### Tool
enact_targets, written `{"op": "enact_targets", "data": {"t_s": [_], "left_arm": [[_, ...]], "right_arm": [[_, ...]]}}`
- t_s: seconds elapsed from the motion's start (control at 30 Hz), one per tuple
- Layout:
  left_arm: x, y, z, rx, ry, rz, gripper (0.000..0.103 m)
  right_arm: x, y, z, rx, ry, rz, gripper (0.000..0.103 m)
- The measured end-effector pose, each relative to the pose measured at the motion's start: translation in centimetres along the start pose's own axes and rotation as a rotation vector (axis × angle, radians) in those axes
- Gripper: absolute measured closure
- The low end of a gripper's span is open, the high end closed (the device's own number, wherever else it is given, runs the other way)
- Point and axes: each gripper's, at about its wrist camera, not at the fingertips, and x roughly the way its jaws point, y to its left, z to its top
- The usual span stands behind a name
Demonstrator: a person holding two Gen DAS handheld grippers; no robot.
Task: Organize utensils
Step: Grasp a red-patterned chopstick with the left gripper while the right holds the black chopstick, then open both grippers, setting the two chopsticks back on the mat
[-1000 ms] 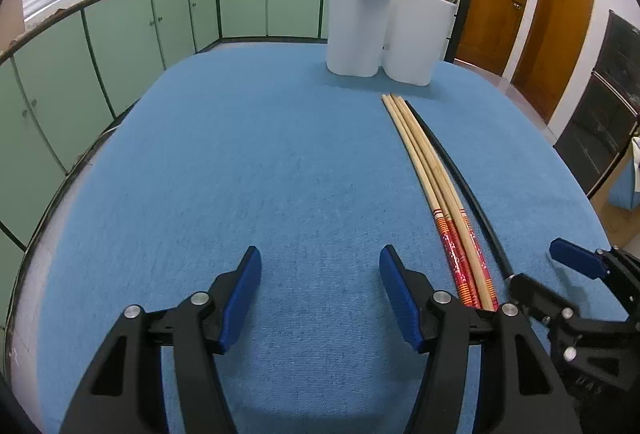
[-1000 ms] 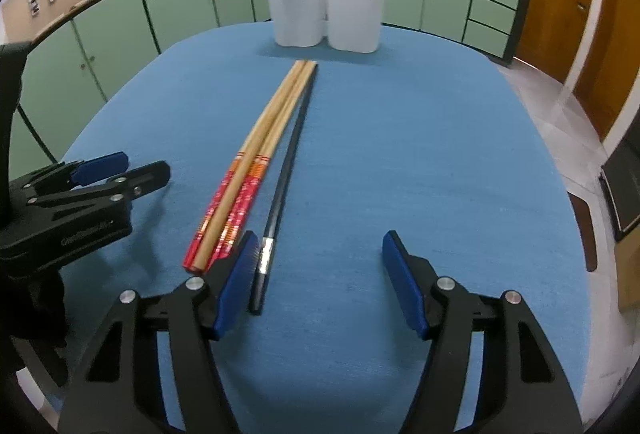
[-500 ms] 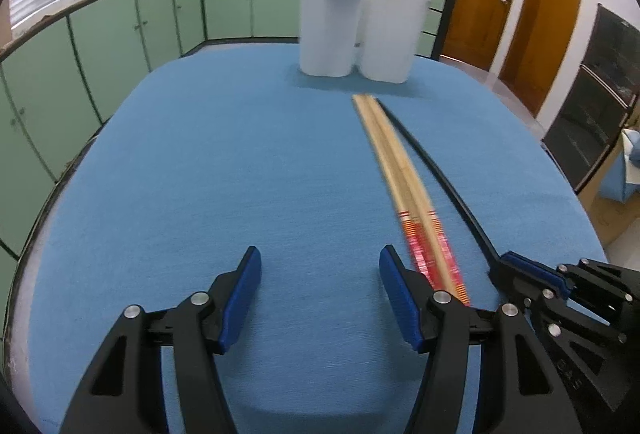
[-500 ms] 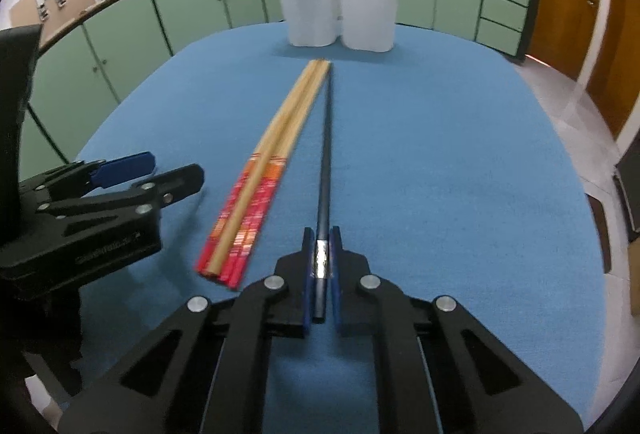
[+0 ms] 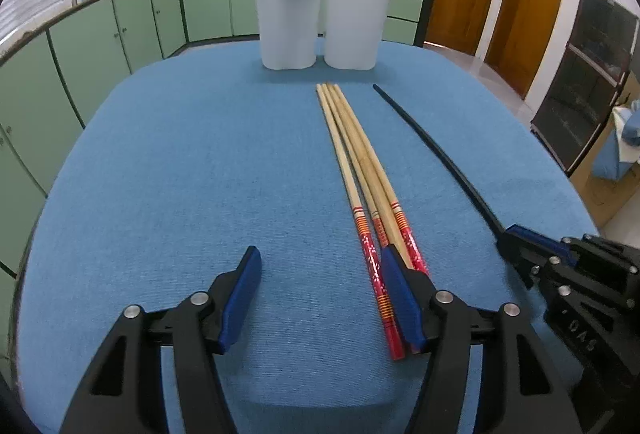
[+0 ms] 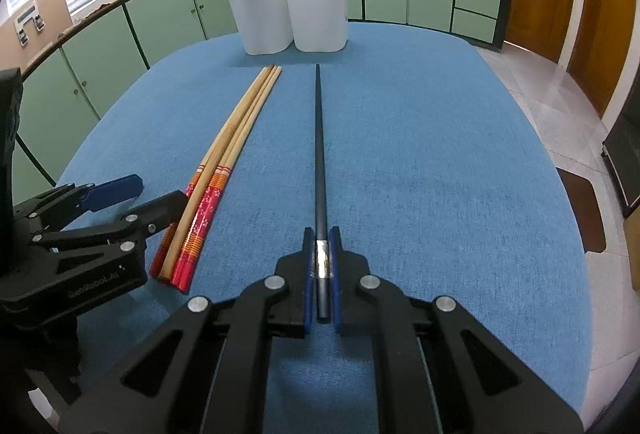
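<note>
In the left wrist view, the left gripper (image 5: 320, 294) has its jaws wide apart with only blue cloth (image 5: 180, 161) between them, and the wooden chopsticks (image 5: 362, 169) lie just past its right jaw, pointing at the white holder (image 5: 320, 21) far ahead. In the right wrist view, the right gripper (image 6: 321, 274) squeezes the black chopstick (image 6: 320, 137) tight by its silver end, and the stick points straight ahead from the jaws toward the white holder (image 6: 288, 9).

Surface: table (image 5: 160, 161) covered in blue cloth, filling the frame.
Far edge, top centre: two white holders (image 5: 320, 21) side by side.
Centre: three wooden chopsticks (image 5: 360, 169) lying together, red ends nearest.
</note>
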Motion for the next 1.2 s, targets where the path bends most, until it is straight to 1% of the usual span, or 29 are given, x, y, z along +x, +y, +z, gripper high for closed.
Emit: {"op": "enact_targets", "data": {"t_s": [0.13, 0.2, 0.23, 0.27, 0.3, 0.33, 0.37, 0.43, 0.6, 0.73, 0.83, 0.9, 0.93, 0.97, 1.03, 1.13, 1.2], "left_arm": [[0.3, -0.3, 0.1, 0.022, 0.016, 0.042, 0.041], [0.4, -0.7, 0.2, 0.034, 0.016, 0.050, 0.046], [0.4, -0.8, 0.2, 0.036, 0.013, 0.047, 0.053], [0.4, -0.9, 0.3, 0.038, 0.010, 0.046, 0.063], [0.4, -0.9, 0.2, 0.040, 0.007, 0.048, 0.068], [0.3, -0.8, 0.2, 0.038, 0.004, 0.051, 0.080], [0.4, -0.6, 0.3, 0.033, 0.003, 0.056, 0.089], [0.2, 0.1, 0.1, 0.011, 0.003, 0.061, 0.096], [-0.4, 2.0, -0.4, -0.038, 0.000, 0.115, 0.097], [0.1, 3.1, 0.3, -0.050, -0.001, 0.106, 0.097], [0.5, 3.7, 0.7, -0.062, -0.002, 0.084, 0.097], [0.4, 3.9, 0.6, -0.075, -0.008, 0.052, 0.091], [0.2, 4.1, 0.4, -0.084, -0.013, 0.025, 0.078], [0.0, 4.2, 0.1, -0.089, -0.017, 0.013, 0.066], [-0.6, 4.4, -0.6, -0.090, -0.020, -0.005, 0.061], [-2.0, 4.7, -2.3, -0.070, -0.030, -0.019, 0.061], [-2.8, 4.7, -3.0, -0.060, -0.033, -0.030, 0.058]], "right_arm": [[-0.1, 0.1, -0.1, -0.002, 0.002, -0.004, 0.096], [-0.1, 0.3, -0.1, -0.008, 0.000, -0.009, 0.096], [-0.1, 0.3, -0.1, -0.006, 0.000, -0.007, 0.096], [-0.1, 0.2, -0.1, -0.002, 0.000, -0.003, 0.096], [-0.1, 0.1, -0.1, 0.002, 0.000, 0.001, 0.096], [-0.2, -0.1, -0.1, 0.010, 0.001, 0.005, 0.096], [-0.2, -0.1, -0.1, 0.013, 0.000, 0.004, 0.096], [-0.3, -0.2, -0.2, 0.020, -0.002, -0.007, 0.096], [-0.4, -0.4, -0.2, 0.040, -0.006, -0.025, 0.096], [0.3, -0.4, 0.6, 0.033, -0.010, -0.040, 0.097], [0.7, -0.6, 1.1, 0.016, -0.002, -0.040, 0.095], [0.3, -0.7, 1.0, 0.003, -0.017, -0.053, 0.082], [0.1, -0.7, 0.7, -0.005, -0.023, -0.056, 0.071], [-0.2, -0.7, 0.3, -0.019, -0.028, -0.060, 0.067], [-0.7, -0.9, -0.4, -0.028, -0.022, -0.047, 0.067], [-1.5, -1.4, -1.3, -0.020, -0.026, -0.026, 0.067], [-2.1, -1.8, -1.8, -0.015, -0.029, -0.016, 0.067]]}}
